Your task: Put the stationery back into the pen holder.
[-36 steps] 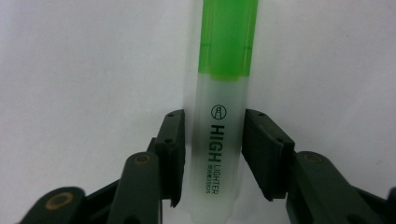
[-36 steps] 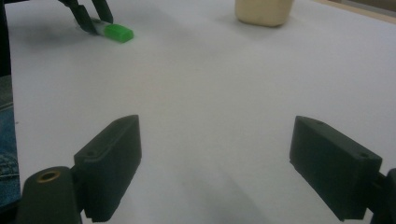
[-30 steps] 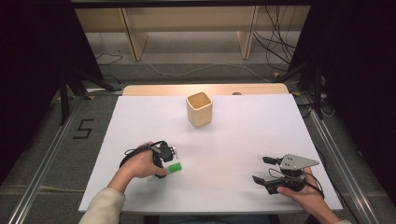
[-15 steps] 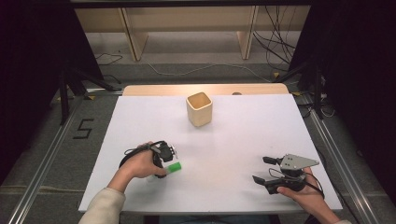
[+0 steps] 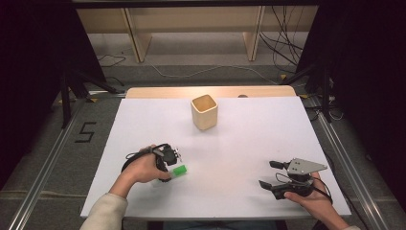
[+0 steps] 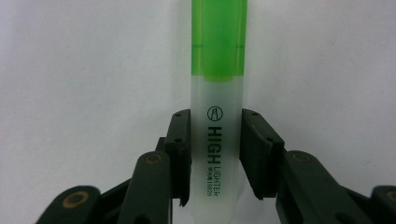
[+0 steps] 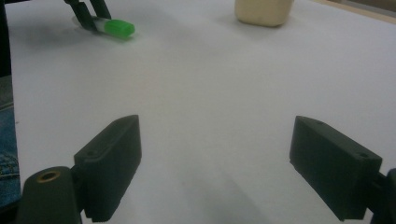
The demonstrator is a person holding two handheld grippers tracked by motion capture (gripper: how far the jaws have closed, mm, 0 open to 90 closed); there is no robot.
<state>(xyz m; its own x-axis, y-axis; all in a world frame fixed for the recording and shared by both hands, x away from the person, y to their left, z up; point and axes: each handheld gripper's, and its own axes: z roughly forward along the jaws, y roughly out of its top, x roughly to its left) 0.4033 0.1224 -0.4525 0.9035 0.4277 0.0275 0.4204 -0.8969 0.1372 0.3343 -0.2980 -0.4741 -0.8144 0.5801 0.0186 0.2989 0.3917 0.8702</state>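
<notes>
A green-capped highlighter (image 5: 179, 170) with a frosted white body lies on the white table (image 5: 249, 139) at the front left. My left gripper (image 5: 167, 173) points down at it, and in the left gripper view both pads (image 6: 180, 154) press the sides of its white barrel (image 6: 217, 93), with the green cap pointing away. At the front right my right gripper (image 5: 265, 173) rests low over the table, jaws wide apart and nothing between them (image 7: 215, 158). In the right gripper view the highlighter (image 7: 116, 27) lies far off at the upper left.
A cream square cup (image 5: 204, 111) stands upright at the back middle of the table, open side up; the cup (image 7: 264, 11) sits at the top edge of the right gripper view. Metal rails run along both sides of the table.
</notes>
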